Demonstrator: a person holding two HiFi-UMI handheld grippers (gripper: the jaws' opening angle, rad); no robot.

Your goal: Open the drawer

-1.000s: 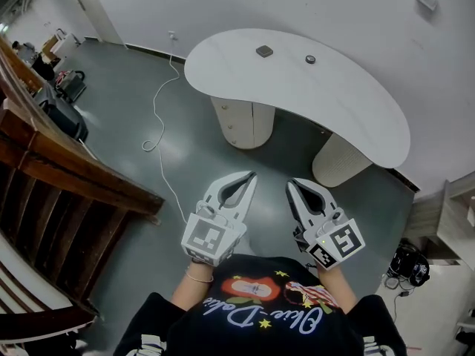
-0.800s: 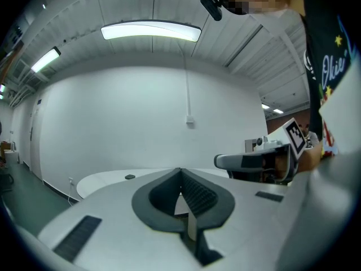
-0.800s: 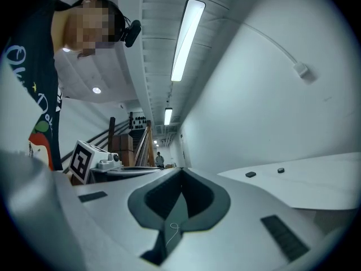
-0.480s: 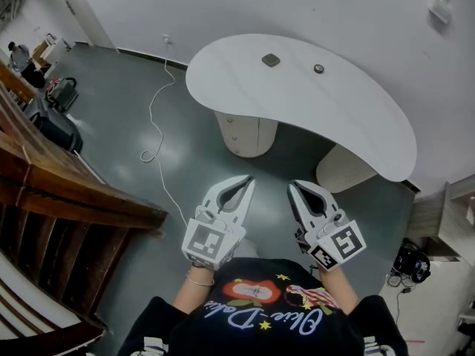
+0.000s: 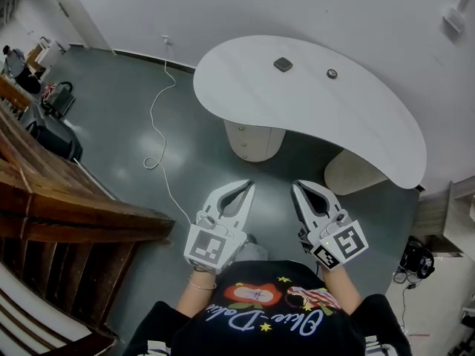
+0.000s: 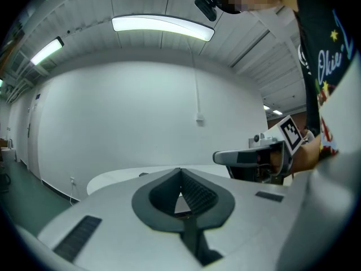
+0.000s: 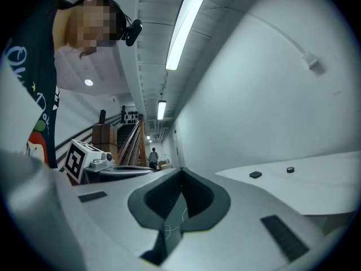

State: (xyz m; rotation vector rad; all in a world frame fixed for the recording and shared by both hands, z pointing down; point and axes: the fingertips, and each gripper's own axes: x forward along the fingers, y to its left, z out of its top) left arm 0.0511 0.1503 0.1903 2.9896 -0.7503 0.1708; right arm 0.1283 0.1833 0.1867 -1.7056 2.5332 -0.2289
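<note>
Grey smooth floor (image 5: 126, 136) lies wide open up to the white bean-shaped table (image 5: 371, 128). Under its near edge, the drawers (image 5: 251, 141) sit in a round cream cabinet. The left gripper (image 5: 249, 185) and the right gripper (image 5: 295, 185) are pressed together, holding nothing. On the left stands a brown wooden rail (image 5: 74, 212).

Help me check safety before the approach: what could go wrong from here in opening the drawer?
The white cable trails across the floor left of the drawer unit; a foot could catch it. The left hand-held gripper and right hand-held gripper are shut; unopened, they might only bump a drawer front. The desktop overhangs the drawers; its edge could get knocked.
</note>
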